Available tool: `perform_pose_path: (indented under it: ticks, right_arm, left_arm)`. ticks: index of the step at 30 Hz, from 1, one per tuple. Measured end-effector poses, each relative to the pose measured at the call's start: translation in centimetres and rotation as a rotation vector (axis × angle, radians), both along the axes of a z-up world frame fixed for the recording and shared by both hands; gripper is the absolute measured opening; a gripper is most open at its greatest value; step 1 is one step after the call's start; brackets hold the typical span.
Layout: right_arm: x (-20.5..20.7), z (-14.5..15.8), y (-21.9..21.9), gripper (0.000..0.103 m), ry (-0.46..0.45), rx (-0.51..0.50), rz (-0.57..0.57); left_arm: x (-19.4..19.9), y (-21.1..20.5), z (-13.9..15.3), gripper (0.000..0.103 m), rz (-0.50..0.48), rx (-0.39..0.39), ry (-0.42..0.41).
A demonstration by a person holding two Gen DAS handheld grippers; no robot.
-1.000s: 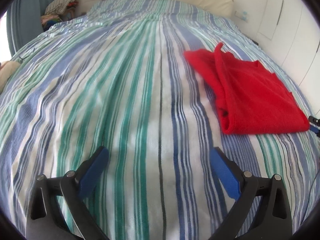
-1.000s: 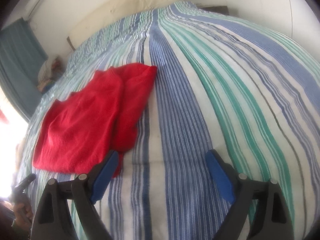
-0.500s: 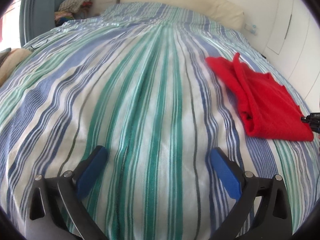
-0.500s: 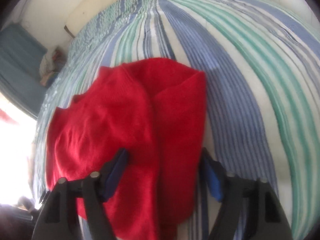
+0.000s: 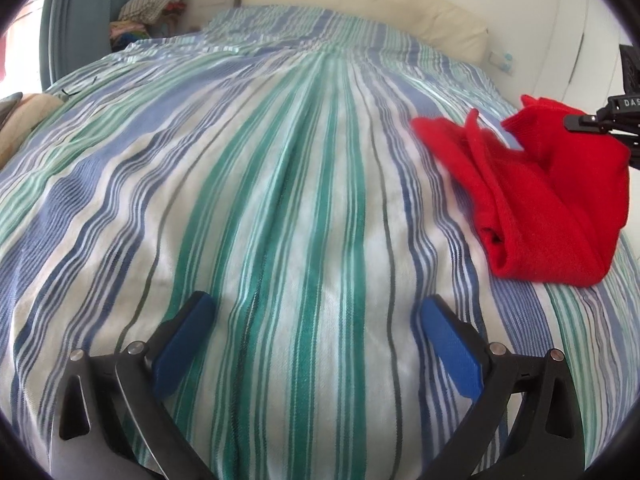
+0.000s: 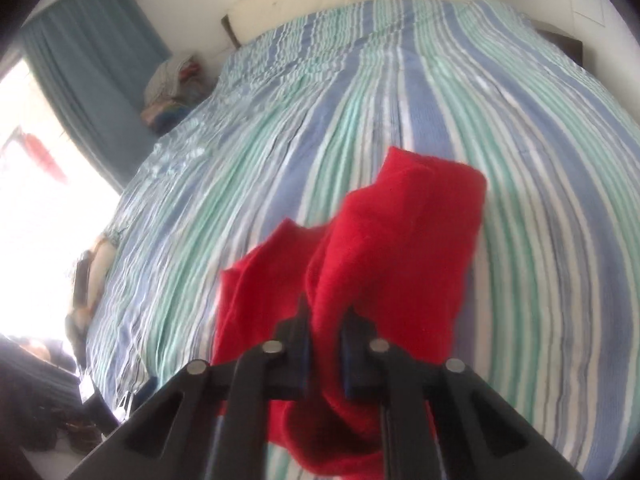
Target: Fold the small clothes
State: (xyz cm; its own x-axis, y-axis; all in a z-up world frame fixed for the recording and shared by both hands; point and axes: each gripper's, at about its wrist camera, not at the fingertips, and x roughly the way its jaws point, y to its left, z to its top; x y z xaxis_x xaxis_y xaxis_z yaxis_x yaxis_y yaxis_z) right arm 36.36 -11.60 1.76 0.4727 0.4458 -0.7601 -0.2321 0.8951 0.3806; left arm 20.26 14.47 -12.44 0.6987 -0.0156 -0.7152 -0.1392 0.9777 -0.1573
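1. My right gripper (image 6: 325, 322): fingers have just been closing and now pinch a bunch of the red garment (image 6: 394, 256) between them. Cloth fills the narrow gap; the view is blurred.
2. My left gripper (image 5: 314, 328): blue fingers (image 5: 182, 344) spread wide, nothing between them, only striped bedspread (image 5: 248, 184) below. It is apart from the garment.
3. Garment, right view: part of it is lifted off the bed by the pinch, part hangs below and to either side of the fingers, folds loose and uneven.
4. Garment, left view: it sits at the right side of the bed, near end lying on the bedspread in a thick roll, far end pulled up toward the right gripper's black body (image 5: 608, 120) at the frame edge.
5. Bedspread: blue, green and white stripes running toward the head of the bed, lightly wrinkled.
6. Farther: cream headboard (image 5: 360, 4) against the wall.
7. Far left corner: pile of clothes (image 5: 152, 12) beside a blue curtain (image 6: 92, 80), bright window next to it.
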Motion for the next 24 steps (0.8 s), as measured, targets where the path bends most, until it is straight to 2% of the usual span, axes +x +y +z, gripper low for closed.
perform_pose_path:
  ticks: [5, 7, 9, 10, 12, 15, 17, 19, 21, 22, 24]
  right_arm:
    - [0.2, -3.4, 8.5, 0.012, 0.024, -0.04, 0.095]
    - [0.2, -5.4, 10.3, 0.027, 0.063, -0.015, 0.148]
    - [0.4, -7.4, 11.0, 0.039, 0.19, 0.095, 0.211]
    - [0.1, -7.7, 10.8, 0.039, 0.212, 0.154, 0.222]
    - [-0.6, -6.6, 9.9, 0.041, 0.184, 0.223, 0.257]
    - [-1.4, -3.8, 7.2, 0.049, 0.114, 0.335, 0.293]
    - [-1.9, -2.0, 5.1, 0.05, 0.026, 0.298, 0.25]
    - [-2.2, -1.7, 4.1, 0.05, -0.029, 0.149, 0.199]
    - [-2.3, -3.3, 4.2, 0.047, -0.005, 0.089, 0.201]
    - [-2.4, -4.4, 4.8, 0.039, 0.015, 0.08, 0.218]
    - [-3.6, -6.8, 7.0, 0.033, 0.027, 0.042, 0.28]
  left_arm:
    - [0.0, 0.1, 0.0, 0.102, 0.0, 0.0, 0.0]
    - [0.0, 0.1, 0.0, 0.102, 0.0, 0.0, 0.0]
    - [0.0, 0.0, -0.1, 0.102, 0.0, -0.001, -0.001]
    - [0.0, 0.1, -0.1, 0.103, 0.0, -0.001, -0.002]
    - [0.0, 0.1, -0.1, 0.102, -0.001, -0.005, -0.003]
    - [-0.1, 0.2, -0.1, 0.102, 0.0, -0.008, -0.004]
    - [0.0, 0.2, -0.1, 0.102, 0.001, -0.007, -0.004]
    - [-0.1, 0.2, -0.1, 0.103, 0.0, -0.004, -0.003]
    - [-0.1, 0.1, -0.1, 0.102, 0.002, -0.001, -0.002]
    - [-0.1, 0.1, -0.1, 0.102, 0.002, 0.001, -0.001]
    - [0.0, 0.1, -0.1, 0.103, 0.003, 0.004, 0.001]
